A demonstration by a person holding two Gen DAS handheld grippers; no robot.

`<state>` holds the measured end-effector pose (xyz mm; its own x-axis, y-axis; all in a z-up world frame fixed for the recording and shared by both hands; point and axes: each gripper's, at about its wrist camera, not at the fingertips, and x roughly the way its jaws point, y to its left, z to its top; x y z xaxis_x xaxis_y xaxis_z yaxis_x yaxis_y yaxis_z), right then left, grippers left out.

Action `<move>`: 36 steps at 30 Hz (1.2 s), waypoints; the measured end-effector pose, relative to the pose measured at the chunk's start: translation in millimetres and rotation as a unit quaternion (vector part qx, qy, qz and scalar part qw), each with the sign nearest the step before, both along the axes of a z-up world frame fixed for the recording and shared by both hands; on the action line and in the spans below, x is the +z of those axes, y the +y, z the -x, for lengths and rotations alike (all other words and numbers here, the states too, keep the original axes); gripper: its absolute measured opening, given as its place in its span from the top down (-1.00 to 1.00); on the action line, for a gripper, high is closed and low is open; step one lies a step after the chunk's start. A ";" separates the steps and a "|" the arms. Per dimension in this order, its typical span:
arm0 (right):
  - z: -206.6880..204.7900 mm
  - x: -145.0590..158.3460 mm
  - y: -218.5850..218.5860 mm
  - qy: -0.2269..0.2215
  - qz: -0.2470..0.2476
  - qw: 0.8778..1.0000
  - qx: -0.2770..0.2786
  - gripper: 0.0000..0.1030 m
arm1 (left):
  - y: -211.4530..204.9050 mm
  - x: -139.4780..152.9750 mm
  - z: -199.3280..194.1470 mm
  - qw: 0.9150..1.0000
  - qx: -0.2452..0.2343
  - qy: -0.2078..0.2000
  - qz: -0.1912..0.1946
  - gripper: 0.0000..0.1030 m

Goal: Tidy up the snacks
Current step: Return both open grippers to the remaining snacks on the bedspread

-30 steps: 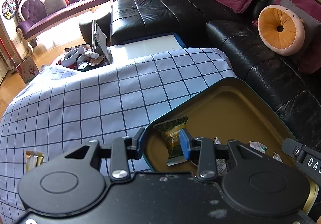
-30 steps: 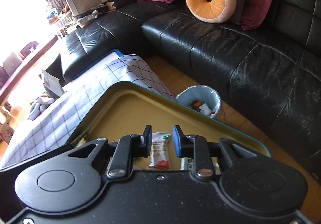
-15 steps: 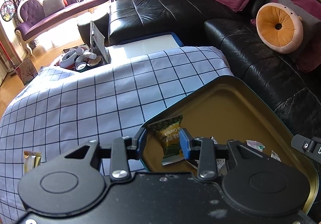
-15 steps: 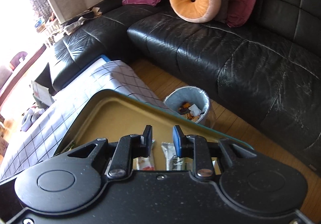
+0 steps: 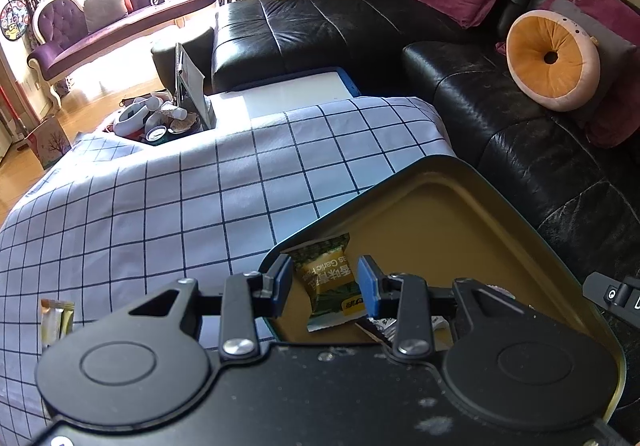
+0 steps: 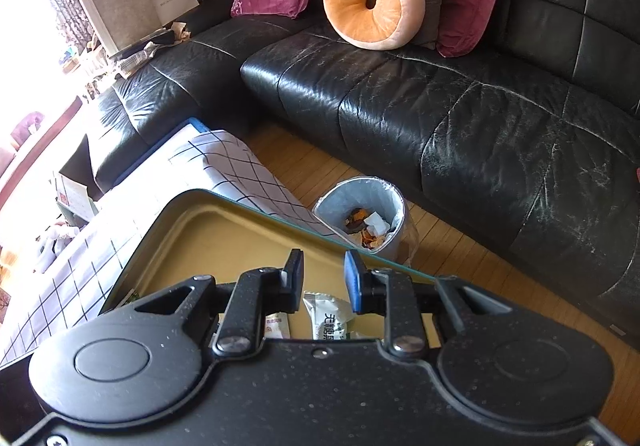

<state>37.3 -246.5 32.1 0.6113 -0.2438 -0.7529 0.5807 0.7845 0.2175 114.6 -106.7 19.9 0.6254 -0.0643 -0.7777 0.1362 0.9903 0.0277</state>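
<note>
A dark green tin tray with a gold inside (image 5: 440, 214) lies on the checked tablecloth (image 5: 160, 206). My left gripper (image 5: 325, 286) is open above the tray's near left corner, over a green and yellow snack packet (image 5: 332, 282) that lies in the tray. My right gripper (image 6: 322, 278) is open and empty above the tray (image 6: 224, 230); a white packet with green print (image 6: 328, 320) and a red and white packet (image 6: 278, 326) lie under it. An orange snack packet (image 5: 56, 320) lies on the cloth at the left.
A black leather corner sofa (image 6: 480, 118) with magenta cushions and a round orange cushion (image 6: 372, 4) stands behind the table. A grey waste bin with rubbish (image 6: 364, 218) stands on the wood floor beside the table. A box of clutter (image 5: 160, 118) sits past the table's far edge.
Both grippers have drawn back and up from the tray. The right wrist view has swung right toward the sofa and bin. The right gripper's jaws have opened a little wider.
</note>
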 end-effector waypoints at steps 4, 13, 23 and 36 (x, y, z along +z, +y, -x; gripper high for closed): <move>-0.1 -0.4 0.3 0.002 0.003 1.000 -0.001 0.33 | 0.7 1.6 0.8 1.000 0.001 -0.001 0.003 0.28; 3.0 3.1 4.8 -0.005 0.005 1.000 0.000 0.33 | 21.7 15.5 10.1 1.000 0.020 -0.014 0.012 0.25; 0.9 11.7 49.7 -0.023 0.027 0.997 0.074 0.36 | 108.8 31.8 23.9 0.990 0.134 -0.038 -0.006 0.21; -19.2 -3.8 154.4 0.022 -0.078 0.940 0.331 0.34 | 247.3 -0.8 25.4 0.965 0.260 0.022 -0.001 0.17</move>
<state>56.5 -92.1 28.3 0.5578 0.2941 -0.7762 -0.0114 0.9377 0.3471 89.2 140.6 19.2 0.5386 0.2502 -0.8045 -0.3774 0.9254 0.0351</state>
